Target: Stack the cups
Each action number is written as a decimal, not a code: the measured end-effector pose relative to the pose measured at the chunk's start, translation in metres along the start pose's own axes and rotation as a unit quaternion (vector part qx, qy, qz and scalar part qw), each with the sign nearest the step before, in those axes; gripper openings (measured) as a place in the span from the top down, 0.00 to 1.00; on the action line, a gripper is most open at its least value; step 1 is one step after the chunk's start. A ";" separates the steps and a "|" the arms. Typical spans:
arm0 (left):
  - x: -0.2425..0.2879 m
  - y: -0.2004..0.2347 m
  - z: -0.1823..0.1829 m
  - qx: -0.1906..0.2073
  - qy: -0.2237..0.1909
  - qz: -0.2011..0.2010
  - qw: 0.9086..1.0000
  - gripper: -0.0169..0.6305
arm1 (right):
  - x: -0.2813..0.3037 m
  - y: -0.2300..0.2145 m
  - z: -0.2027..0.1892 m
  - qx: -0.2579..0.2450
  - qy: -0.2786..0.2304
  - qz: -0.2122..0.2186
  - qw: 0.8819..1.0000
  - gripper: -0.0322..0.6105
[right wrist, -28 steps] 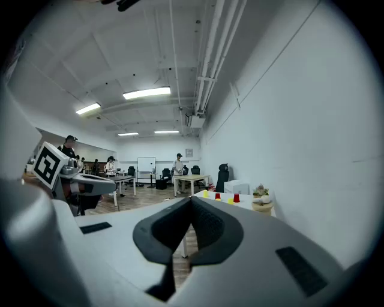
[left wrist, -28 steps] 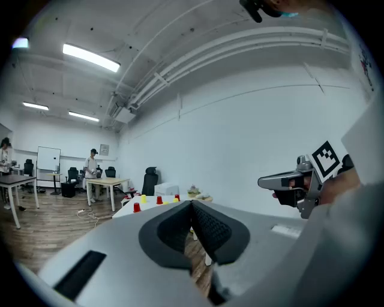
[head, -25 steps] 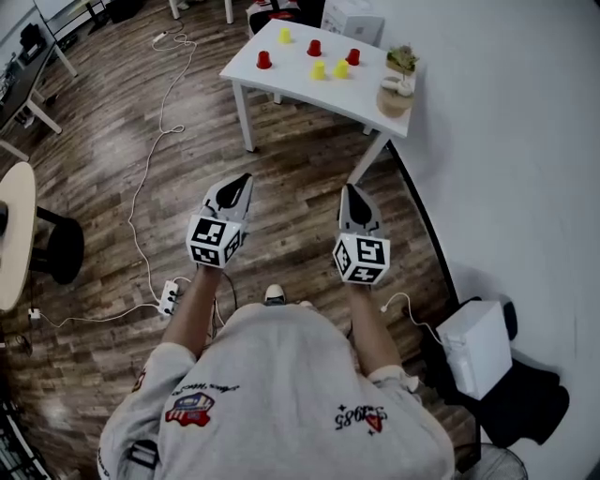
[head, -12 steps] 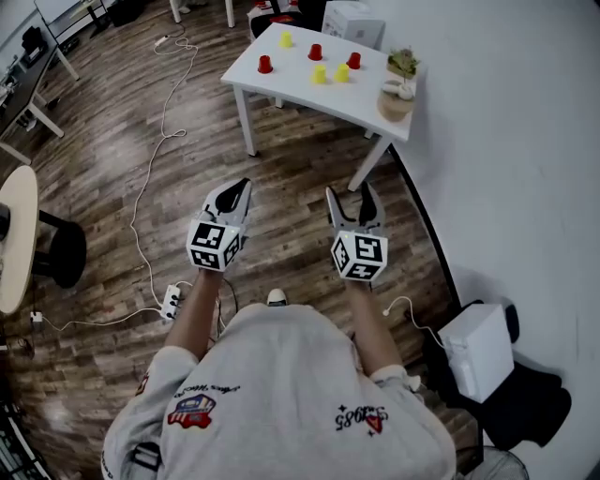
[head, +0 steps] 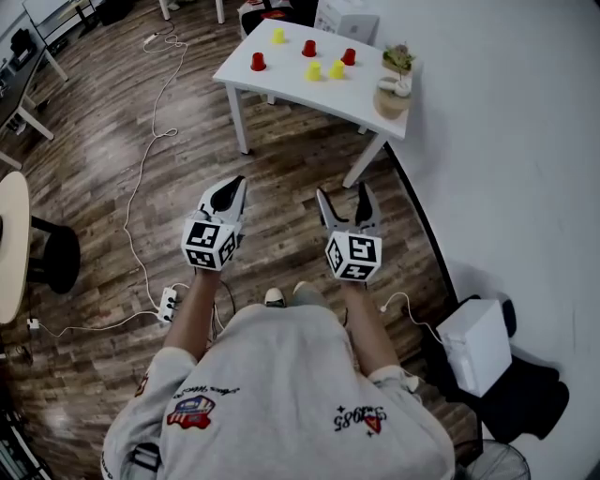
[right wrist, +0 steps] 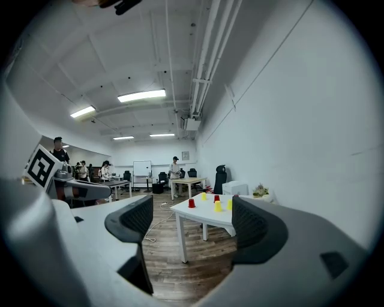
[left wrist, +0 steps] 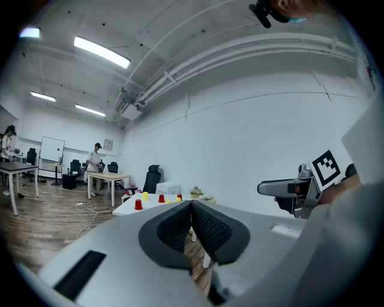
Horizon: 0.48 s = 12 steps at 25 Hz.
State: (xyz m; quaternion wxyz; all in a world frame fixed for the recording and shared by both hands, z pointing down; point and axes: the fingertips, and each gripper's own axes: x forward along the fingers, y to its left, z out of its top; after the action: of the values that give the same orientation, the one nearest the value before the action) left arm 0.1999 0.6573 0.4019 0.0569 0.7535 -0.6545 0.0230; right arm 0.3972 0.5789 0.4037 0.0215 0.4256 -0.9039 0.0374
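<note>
Several small red and yellow cups stand apart on a white table (head: 291,86) ahead, among them a red cup (head: 258,62) and a yellow cup (head: 313,71). Both grippers hang over the wood floor, well short of the table. My left gripper (head: 231,191) is shut and empty, its pads meeting (left wrist: 192,211). My right gripper (head: 344,199) is open; its jaws have just been opening with nothing between them. In the right gripper view the table (right wrist: 201,214) with a red cup (right wrist: 191,203) and a yellow cup (right wrist: 217,205) shows between the spread jaws of that gripper (right wrist: 191,226).
A potted plant (head: 394,92) and a white box (head: 345,17) sit on the table's right and back. A cable and power strip (head: 169,300) lie on the floor at left. A white box (head: 476,347) stands by the wall at right. A person (right wrist: 174,169) stands by a desk far off.
The right gripper's jaws have gone from shut to wide open. Both grippers have edged forward toward the table; the left one stays shut.
</note>
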 end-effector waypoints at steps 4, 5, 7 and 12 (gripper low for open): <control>0.009 0.012 -0.004 -0.002 0.000 0.001 1.000 0.96 | 0.015 -0.004 -0.004 0.002 0.007 -0.005 1.000 0.35; 0.014 0.016 -0.006 -0.005 0.002 0.001 1.000 0.96 | 0.021 -0.006 -0.005 0.003 0.009 -0.008 1.000 0.35; 0.025 0.026 -0.009 -0.009 0.008 0.003 1.000 0.96 | 0.036 -0.009 -0.009 0.005 0.013 -0.011 1.000 0.35; 0.061 0.053 -0.011 -0.014 0.019 0.008 1.000 0.96 | 0.085 -0.015 -0.015 0.012 0.026 -0.003 1.000 0.35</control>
State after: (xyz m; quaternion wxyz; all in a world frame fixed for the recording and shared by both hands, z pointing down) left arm 0.1569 0.5916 0.4219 0.0795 0.7469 -0.6596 0.0291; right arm 0.3547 0.5057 0.4252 0.0399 0.4278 -0.9010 0.0593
